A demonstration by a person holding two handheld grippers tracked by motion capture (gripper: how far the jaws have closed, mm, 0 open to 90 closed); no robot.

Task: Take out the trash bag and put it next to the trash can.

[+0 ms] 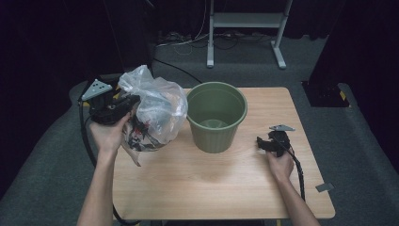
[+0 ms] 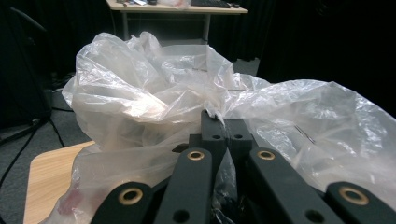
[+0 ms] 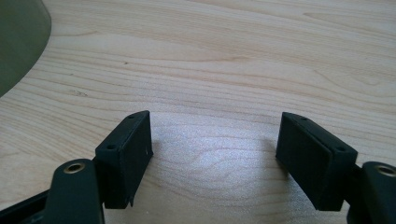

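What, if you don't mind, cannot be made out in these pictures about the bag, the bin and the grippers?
- Bag contents: high view, crumpled plastic blurs them; dark and red bits, unidentifiable.
- Bag's base: left gripper view, left gripper blocks it.
- Bin floor: high view, near wall hides part.
- Bin: right gripper view, cut off by the left edge.
- Right gripper jaws: high view, too small.

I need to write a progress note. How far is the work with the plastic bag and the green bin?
Done: the left tongs are shut on the gathered top of the plastic bag, which bulges with contents. In hand: the bag is beside the green bin, not in it. Left: the bin looks empty, so the bag probably goes in next. The right tongs are open over the table.
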